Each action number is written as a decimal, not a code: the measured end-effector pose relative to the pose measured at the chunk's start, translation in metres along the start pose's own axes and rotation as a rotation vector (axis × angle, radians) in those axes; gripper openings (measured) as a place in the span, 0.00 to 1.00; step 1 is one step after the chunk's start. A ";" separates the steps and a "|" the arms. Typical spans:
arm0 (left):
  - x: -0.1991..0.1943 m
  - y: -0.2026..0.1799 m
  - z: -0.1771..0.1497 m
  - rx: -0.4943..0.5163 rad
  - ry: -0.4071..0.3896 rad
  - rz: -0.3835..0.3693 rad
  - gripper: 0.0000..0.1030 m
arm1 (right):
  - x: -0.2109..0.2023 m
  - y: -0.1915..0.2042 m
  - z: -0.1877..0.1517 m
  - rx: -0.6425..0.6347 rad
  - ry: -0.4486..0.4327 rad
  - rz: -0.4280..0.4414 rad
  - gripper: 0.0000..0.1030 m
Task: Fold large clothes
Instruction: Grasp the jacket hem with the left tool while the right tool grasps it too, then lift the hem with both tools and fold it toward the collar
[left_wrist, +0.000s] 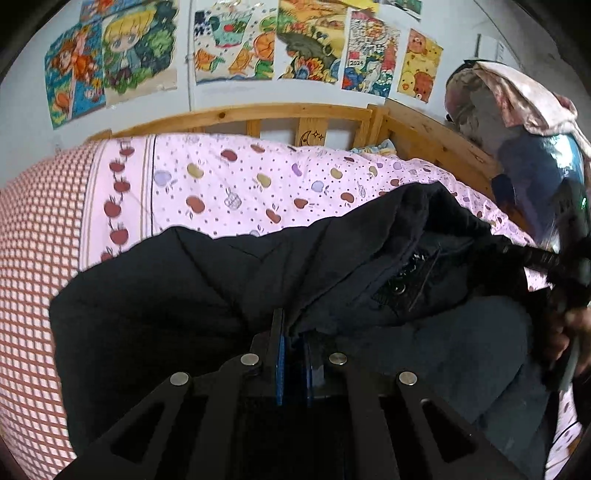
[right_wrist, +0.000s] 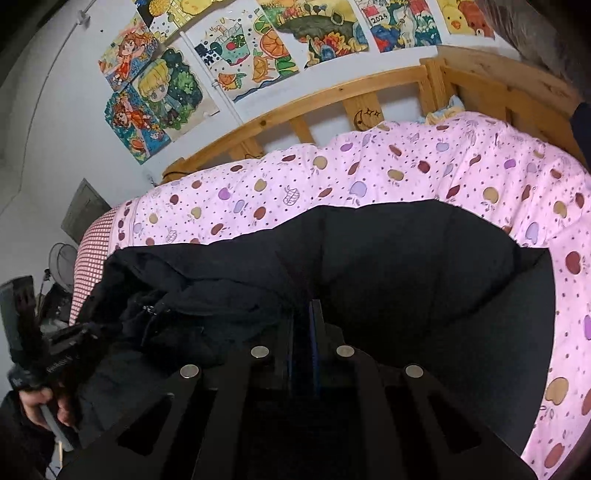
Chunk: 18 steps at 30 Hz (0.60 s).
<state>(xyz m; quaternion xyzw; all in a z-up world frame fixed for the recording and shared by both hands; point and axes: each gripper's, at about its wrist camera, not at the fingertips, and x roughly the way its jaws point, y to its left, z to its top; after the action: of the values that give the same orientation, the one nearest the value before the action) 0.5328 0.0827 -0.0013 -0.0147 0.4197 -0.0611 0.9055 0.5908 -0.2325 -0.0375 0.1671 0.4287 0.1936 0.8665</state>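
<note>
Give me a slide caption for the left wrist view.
Left gripper shut on black jacket, lifting its edge over the pink apple-print quilt; wooden bed rail behind.

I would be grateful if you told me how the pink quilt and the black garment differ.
The quilt is pink with apple prints; the garment is plain black. The quilt lies spread over the bed; the garment lies on top of it, bunched, and pinched by both the left gripper and the right gripper. Both are soft fabric.
</note>
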 end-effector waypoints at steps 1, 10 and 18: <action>-0.001 -0.001 0.000 0.006 -0.002 0.002 0.07 | -0.004 0.000 0.002 0.008 -0.003 0.015 0.07; -0.006 -0.006 -0.003 0.025 -0.014 0.002 0.07 | -0.048 0.023 0.031 -0.029 -0.137 0.010 0.07; -0.026 0.014 0.005 -0.076 -0.075 -0.119 0.11 | 0.040 0.045 0.060 -0.006 0.130 0.178 0.07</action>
<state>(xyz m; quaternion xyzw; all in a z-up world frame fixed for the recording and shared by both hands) 0.5213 0.0997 0.0207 -0.0763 0.3858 -0.0983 0.9141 0.6533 -0.1816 -0.0093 0.1893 0.4669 0.2816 0.8167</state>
